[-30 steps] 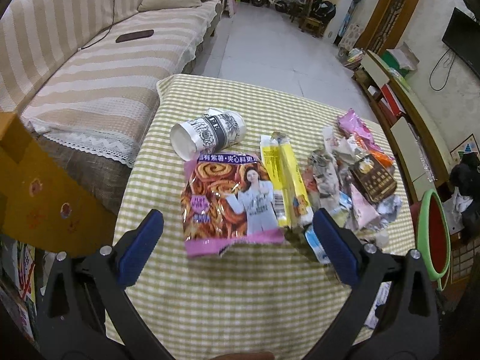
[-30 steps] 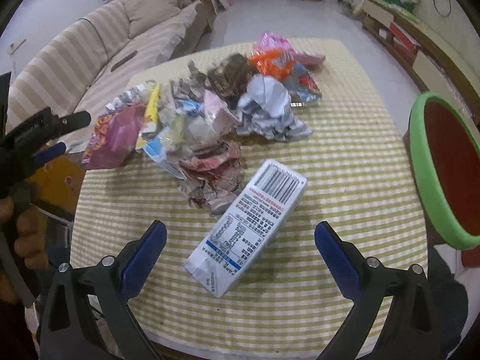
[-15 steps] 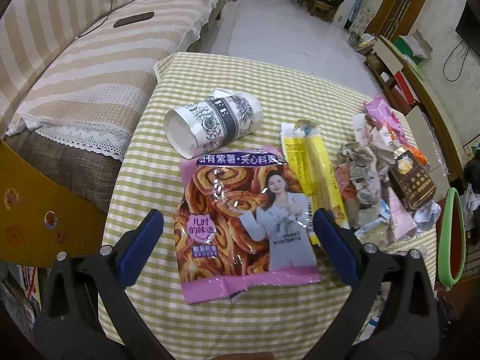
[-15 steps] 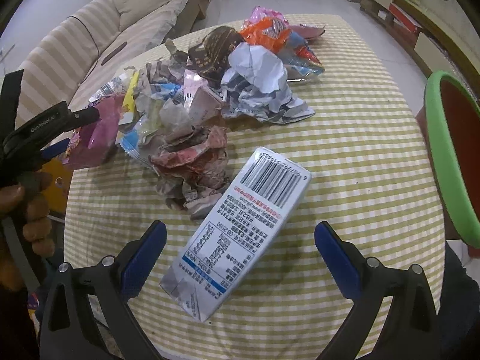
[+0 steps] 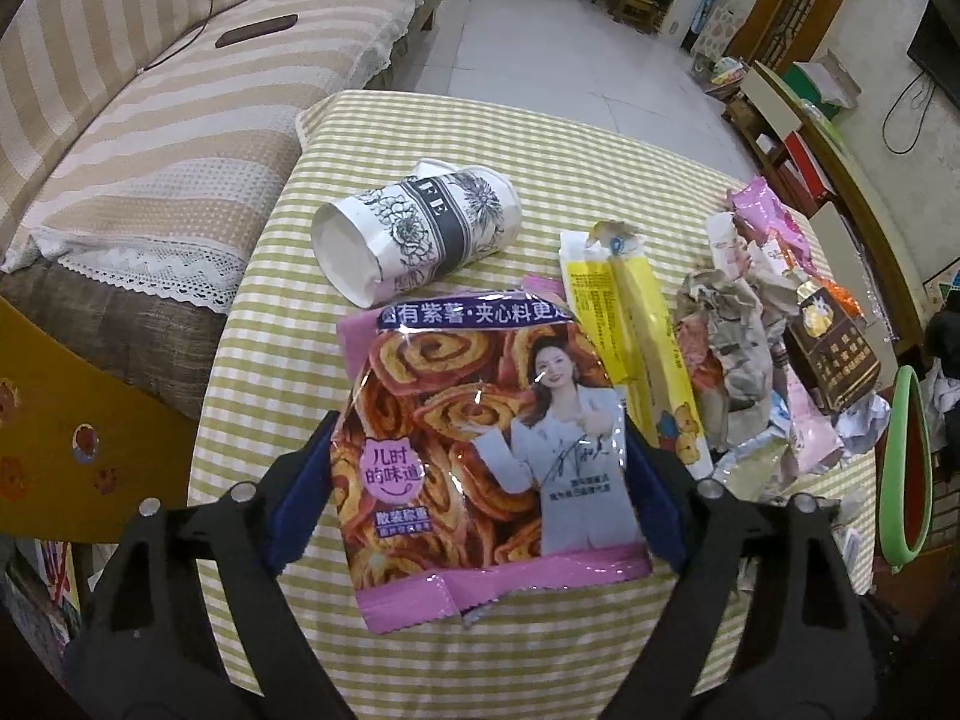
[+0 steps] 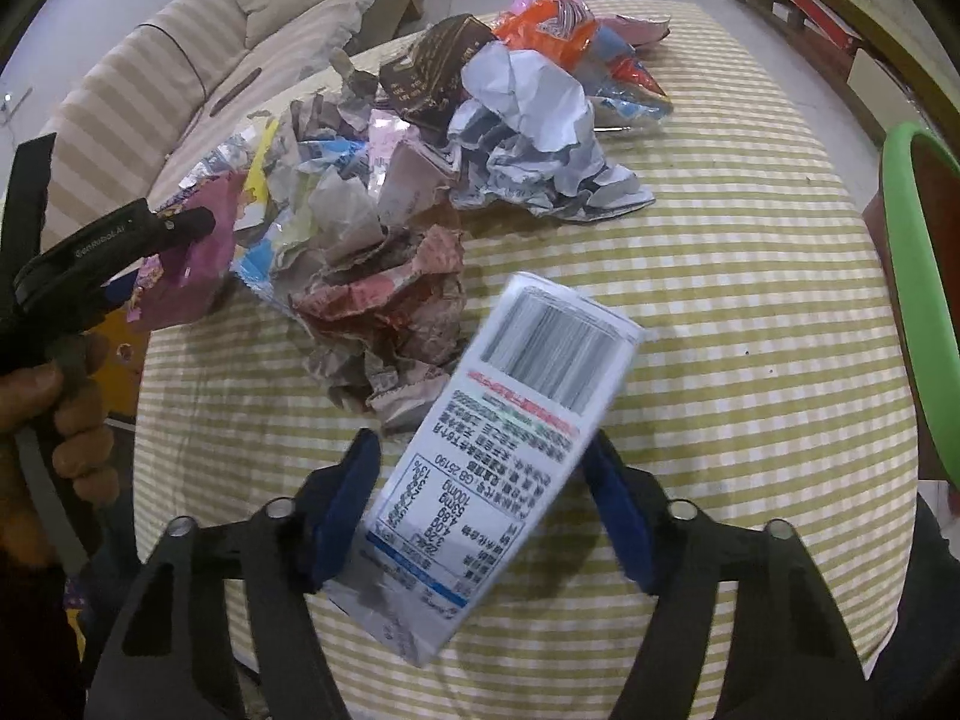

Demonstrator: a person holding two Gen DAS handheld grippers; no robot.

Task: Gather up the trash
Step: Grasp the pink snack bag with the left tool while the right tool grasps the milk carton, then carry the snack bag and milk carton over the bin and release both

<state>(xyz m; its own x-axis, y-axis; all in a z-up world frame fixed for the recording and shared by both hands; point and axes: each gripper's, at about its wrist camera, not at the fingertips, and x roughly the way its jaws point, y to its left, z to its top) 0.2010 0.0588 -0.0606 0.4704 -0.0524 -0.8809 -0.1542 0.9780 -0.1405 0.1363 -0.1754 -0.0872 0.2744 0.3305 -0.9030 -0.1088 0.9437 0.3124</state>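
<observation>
My left gripper (image 5: 477, 480) is shut on a pink snack bag (image 5: 480, 438) with swirl pastries printed on it, one blue pad at each side edge. The bag also shows in the right wrist view (image 6: 192, 258), held by the left gripper. My right gripper (image 6: 483, 504) is shut on a white milk carton (image 6: 510, 444) with a barcode, tilted up off the checked tablecloth (image 6: 750, 300). A green-rimmed red bin (image 6: 918, 312) stands off the table's right edge. It also shows in the left wrist view (image 5: 903, 468).
A flowered paper cup (image 5: 414, 228) lies on its side behind the bag. A yellow wrapper (image 5: 630, 342) lies to its right. A pile of crumpled wrappers and paper (image 6: 456, 168) covers the table's middle. A striped sofa (image 5: 150, 120) stands to the left.
Both grippers moved forward and closed. The left closed on the pink snack bag. The right closed on the milk carton and tilted it up off the cloth.
</observation>
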